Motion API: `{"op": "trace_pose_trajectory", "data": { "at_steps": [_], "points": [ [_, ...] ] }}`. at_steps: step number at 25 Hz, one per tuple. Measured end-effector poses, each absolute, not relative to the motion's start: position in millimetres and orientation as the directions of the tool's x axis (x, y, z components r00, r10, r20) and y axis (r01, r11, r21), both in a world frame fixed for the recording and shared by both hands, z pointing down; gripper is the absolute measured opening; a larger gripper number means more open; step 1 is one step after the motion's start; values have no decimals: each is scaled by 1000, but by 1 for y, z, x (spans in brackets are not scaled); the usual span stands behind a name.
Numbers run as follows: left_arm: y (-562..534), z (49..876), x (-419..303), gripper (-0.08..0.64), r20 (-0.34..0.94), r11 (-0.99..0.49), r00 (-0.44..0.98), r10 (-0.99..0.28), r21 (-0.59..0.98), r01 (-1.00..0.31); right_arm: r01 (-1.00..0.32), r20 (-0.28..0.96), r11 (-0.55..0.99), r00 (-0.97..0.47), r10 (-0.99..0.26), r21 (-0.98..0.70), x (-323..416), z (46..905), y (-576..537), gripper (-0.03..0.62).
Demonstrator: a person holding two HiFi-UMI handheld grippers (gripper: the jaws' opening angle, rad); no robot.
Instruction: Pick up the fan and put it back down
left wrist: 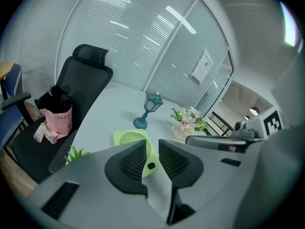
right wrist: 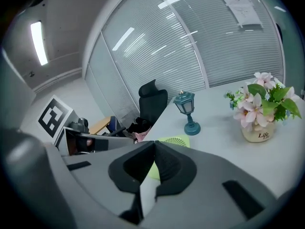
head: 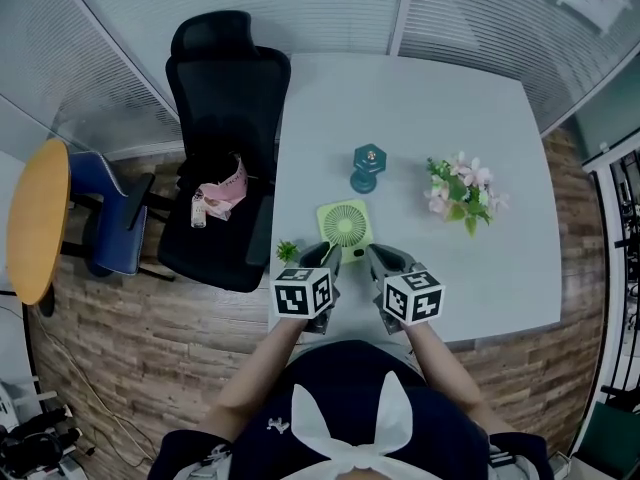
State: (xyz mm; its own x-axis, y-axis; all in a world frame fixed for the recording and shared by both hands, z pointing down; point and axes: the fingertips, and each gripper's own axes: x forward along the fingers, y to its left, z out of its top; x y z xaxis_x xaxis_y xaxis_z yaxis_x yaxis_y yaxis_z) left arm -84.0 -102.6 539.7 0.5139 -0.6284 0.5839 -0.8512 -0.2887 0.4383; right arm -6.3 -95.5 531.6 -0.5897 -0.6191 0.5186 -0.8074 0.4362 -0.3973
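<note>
Pale worktop (head: 500, 168) carries the fan (head: 345, 223) flat mid-frame (either stage fits); left gripper (left wrist: 152, 147) fingers slightly spread, right gripper (right wrist: 154, 144) fingers pressed together.

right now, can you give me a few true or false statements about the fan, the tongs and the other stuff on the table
1. The green fan lies nearer the person than the teal lantern. True.
2. The right tongs stand wide open. False: their jaws are shut together.
3. The flowers stand on the black chair. False: they stand on the white table, to the right of the lantern. The chair holds a pink bag.
4. The left tongs show a gap between their jaws. True.
</note>
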Motion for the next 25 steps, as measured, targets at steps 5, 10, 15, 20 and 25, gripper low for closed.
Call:
{"op": "trace_pose_trajectory", "data": {
  "at_steps": [5,10,15,20,25],
  "points": [
    [-95,522,-85,49,540,-366,524,-658,379,-850,-800,513,472,-599,-615,-370,-13,522,-87,7],
    [-89,506,-87,22,505,-405,548,-667,372,-835,-800,485,487,-599,-637,-350,-15,512,-82,5],
    [-84,493,-80,21,477,-463,590,-651,366,-807,-798,469,495,-602,-646,-343,-17,507,-79,3],
    [-83,488,-81,21,471,-476,592,-654,352,-806,-801,463,495,-598,-654,-336,-20,504,-77,3],
    [-84,483,-86,21,464,-475,587,-664,344,-810,-807,458,488,-590,-665,-332,-22,499,-78,2]
  ]
}}
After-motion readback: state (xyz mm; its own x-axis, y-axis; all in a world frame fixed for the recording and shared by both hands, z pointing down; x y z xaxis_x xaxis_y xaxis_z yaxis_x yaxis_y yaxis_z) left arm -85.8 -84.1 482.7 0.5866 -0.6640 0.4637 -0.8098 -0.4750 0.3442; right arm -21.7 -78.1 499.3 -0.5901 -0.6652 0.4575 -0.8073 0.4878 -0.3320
